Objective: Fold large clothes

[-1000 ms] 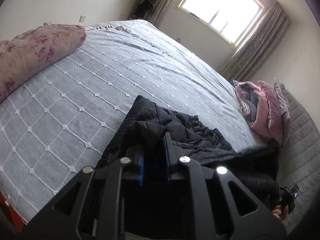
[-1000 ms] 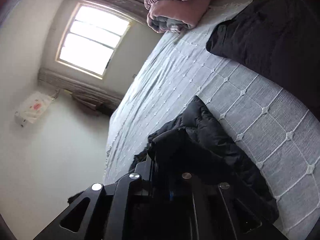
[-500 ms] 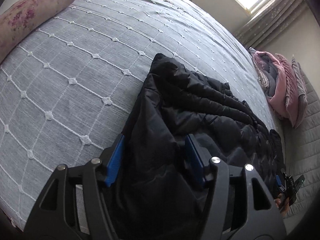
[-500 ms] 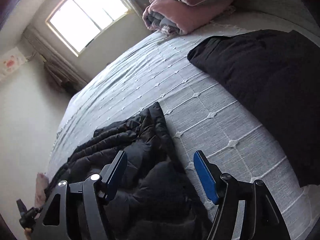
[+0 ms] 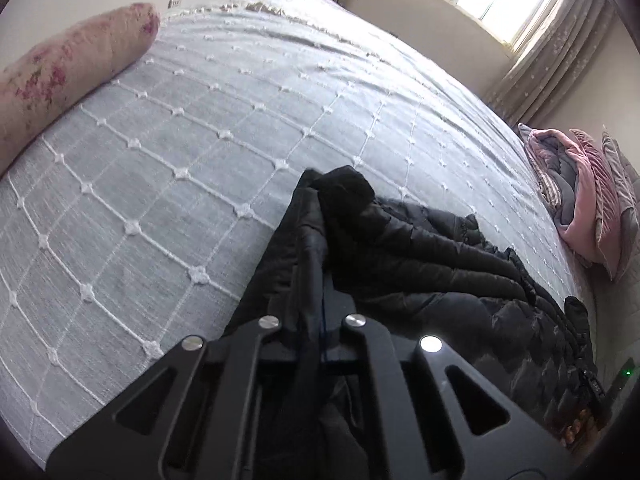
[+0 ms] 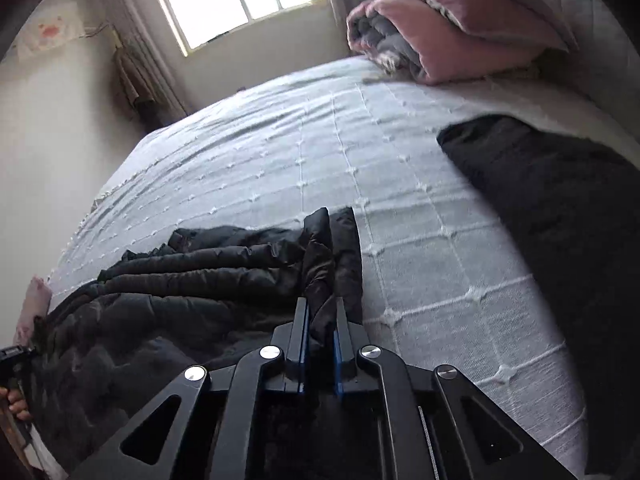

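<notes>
Half a second ago both grippers stood wide apart over the cloth; now each has closed on it. The left gripper (image 5: 322, 300) is clenched on a ridge of the black puffer jacket (image 5: 420, 264), its fingers drawn so near together that only a thin blue line shows between them. The right gripper (image 6: 319, 320) likewise pinches a fold at the jacket's other edge, blue pads (image 6: 304, 332) pressed to either side of the fabric. The jacket lies rumpled along the near edge of the bed (image 5: 200, 140), stretched between the two grippers over a grey quilted bedspread. A second dark garment (image 6: 560, 208) lies well apart on the same cover. Further off, pink and grey bedding (image 6: 440, 32) is stacked, and a floral bolster (image 5: 60, 76) rests at the bed's far side.
</notes>
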Motion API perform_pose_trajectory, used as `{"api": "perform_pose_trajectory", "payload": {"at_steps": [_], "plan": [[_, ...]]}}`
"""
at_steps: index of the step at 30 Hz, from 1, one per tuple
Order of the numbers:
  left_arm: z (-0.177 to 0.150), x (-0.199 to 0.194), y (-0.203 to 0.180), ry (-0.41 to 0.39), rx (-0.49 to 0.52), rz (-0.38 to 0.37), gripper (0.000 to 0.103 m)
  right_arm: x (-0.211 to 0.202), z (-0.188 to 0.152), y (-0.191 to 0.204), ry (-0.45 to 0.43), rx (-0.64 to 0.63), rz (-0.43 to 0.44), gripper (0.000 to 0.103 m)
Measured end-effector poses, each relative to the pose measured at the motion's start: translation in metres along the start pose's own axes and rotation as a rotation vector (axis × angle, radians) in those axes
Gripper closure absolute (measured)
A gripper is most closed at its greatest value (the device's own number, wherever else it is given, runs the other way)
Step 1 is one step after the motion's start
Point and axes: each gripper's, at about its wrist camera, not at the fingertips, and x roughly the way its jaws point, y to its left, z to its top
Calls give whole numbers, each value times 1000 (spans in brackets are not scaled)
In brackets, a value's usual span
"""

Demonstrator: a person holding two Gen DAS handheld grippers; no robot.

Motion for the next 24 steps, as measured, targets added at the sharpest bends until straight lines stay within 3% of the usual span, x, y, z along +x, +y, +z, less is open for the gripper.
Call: {"api": "perform_pose_trajectory", "payload": {"at_steps": [4, 8, 16, 24], "plan": [[18, -8, -24, -91, 49, 18, 98, -23, 16, 14, -97, 7, -11, 97], [30, 10, -38, -123, 94, 60, 98, -12, 26, 21, -141, 8, -67, 98], [31, 61, -41, -117, 125, 95, 97, 46, 22, 5, -68, 38, -148, 98], [22, 78, -45, -131, 172, 156, 97, 67, 17, 6, -45, 26, -215, 98]]}}
